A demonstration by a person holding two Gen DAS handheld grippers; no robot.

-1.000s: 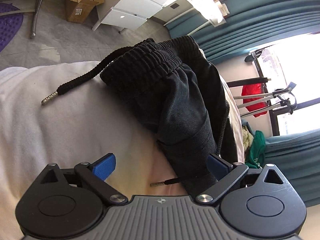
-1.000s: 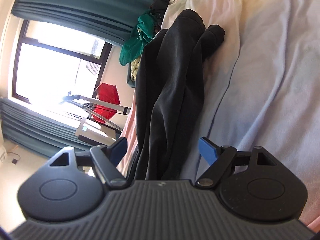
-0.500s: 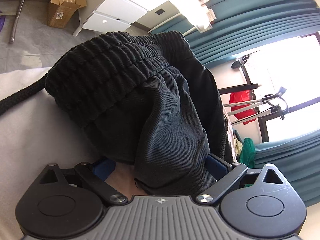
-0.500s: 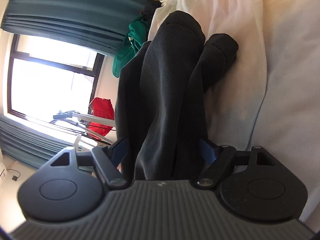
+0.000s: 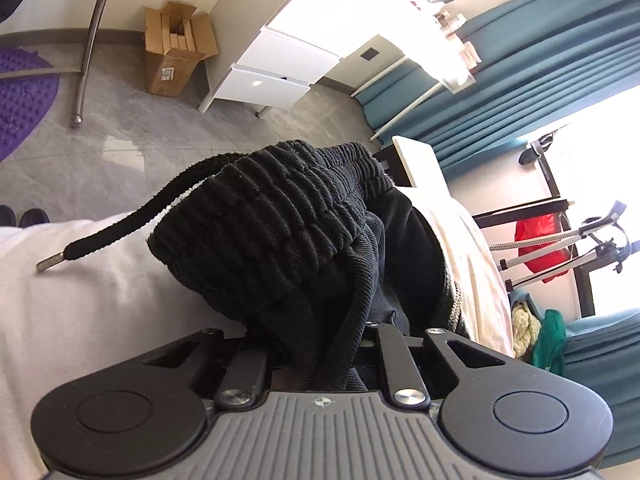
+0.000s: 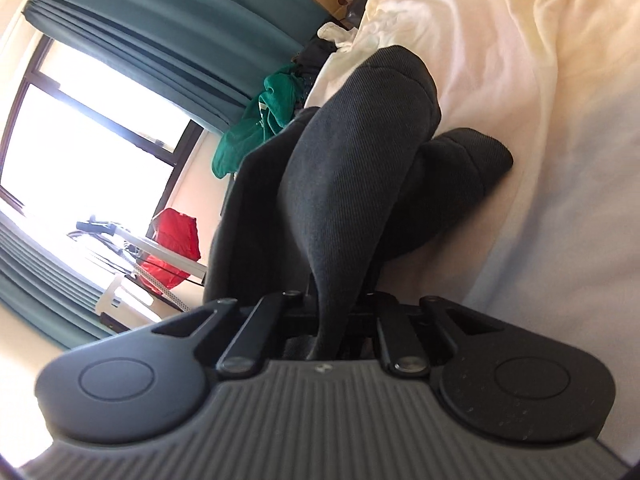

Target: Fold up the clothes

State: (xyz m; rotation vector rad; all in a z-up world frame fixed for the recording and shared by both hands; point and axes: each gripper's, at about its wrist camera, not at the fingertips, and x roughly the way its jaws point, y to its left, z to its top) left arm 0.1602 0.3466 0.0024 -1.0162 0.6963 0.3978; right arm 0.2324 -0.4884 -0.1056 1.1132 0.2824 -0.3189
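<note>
On the bed [image 5: 92, 300], both tongs clamped on black sweatpants [image 5: 280, 240]

Bedroom: bed [image 6: 540, 80], curtains [image 5: 540, 60], drawers [image 5: 280, 68]

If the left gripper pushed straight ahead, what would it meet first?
The left gripper already has its jaws shut on the black sweatpants; their ribbed waistband bunches directly ahead, probably before the floor beyond.

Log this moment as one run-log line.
step: grasp for fold | left gripper: shut on black drawstring sweatpants, waistband end | right gripper: shut on the leg end | surface: pale bedsheet
</note>
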